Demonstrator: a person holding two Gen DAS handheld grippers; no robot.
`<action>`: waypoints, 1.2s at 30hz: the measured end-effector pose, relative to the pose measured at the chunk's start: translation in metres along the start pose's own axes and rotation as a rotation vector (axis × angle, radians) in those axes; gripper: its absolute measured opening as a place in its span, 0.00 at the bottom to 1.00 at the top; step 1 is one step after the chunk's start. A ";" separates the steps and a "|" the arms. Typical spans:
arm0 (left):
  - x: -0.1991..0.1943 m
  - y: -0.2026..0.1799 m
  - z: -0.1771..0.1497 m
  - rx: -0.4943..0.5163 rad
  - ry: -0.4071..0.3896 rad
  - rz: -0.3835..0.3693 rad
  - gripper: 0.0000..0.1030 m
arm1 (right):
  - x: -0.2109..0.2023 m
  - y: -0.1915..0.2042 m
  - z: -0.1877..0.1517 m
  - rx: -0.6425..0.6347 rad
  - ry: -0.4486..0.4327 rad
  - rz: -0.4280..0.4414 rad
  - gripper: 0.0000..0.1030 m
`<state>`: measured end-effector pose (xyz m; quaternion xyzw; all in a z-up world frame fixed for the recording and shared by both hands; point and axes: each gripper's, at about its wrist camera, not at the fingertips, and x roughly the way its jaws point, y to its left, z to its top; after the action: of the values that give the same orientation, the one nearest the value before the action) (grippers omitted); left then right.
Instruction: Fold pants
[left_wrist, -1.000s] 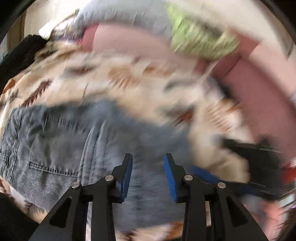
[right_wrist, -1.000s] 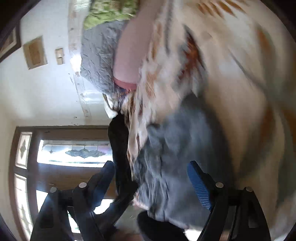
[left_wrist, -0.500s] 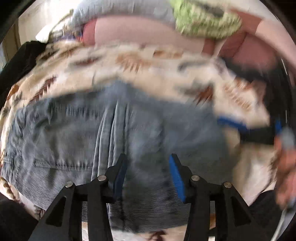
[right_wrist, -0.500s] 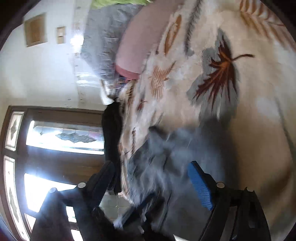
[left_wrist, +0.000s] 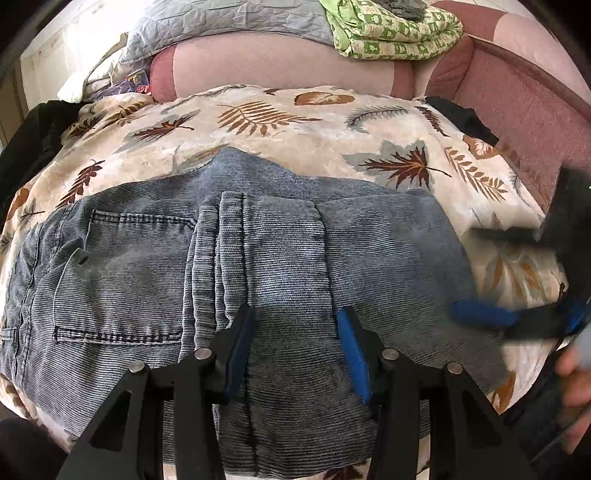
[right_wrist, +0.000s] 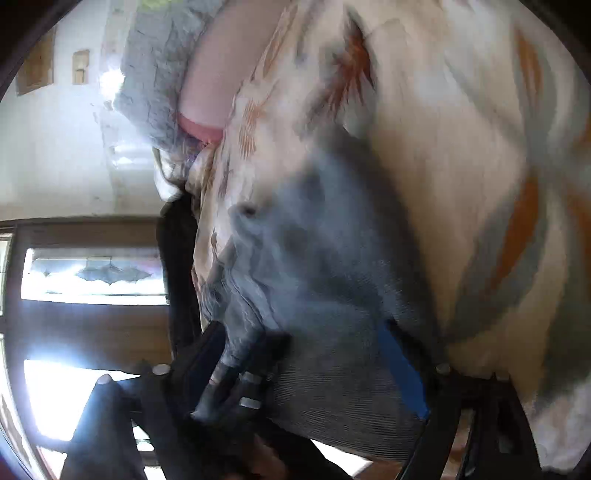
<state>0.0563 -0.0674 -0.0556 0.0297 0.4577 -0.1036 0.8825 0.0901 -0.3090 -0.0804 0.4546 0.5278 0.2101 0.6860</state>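
The pants (left_wrist: 258, 266) lay already folded into a compact stack on the blanket (left_wrist: 295, 125); left gripper (left_wrist: 295, 332) and right gripper (right_wrist: 306, 373) both hovered spread, pinching nothing, only tidying apparently remaining.

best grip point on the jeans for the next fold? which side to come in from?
Probably the right-hand folded edge of the blue-grey corduroy jeans, coming in from the right, low over the leaf-print blanket. That edge lies free on the blanket, so a finger can slide under it; the middle is flat, layered cloth. The right gripper is already beside that edge, and the left gripper hovers open over the middle.
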 end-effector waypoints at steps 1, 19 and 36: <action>-0.001 -0.001 0.000 0.005 0.000 0.000 0.47 | -0.006 0.002 0.000 0.021 -0.012 0.021 0.82; -0.101 0.230 -0.073 -0.789 -0.214 -0.051 0.69 | 0.004 0.095 -0.047 -0.277 -0.033 -0.063 0.92; -0.046 0.293 -0.093 -1.155 -0.111 -0.344 0.72 | 0.173 0.182 -0.049 -0.253 0.234 0.047 0.92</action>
<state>0.0170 0.2394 -0.0844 -0.5343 0.3912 0.0188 0.7490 0.1421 -0.0656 -0.0200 0.3492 0.5626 0.3422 0.6667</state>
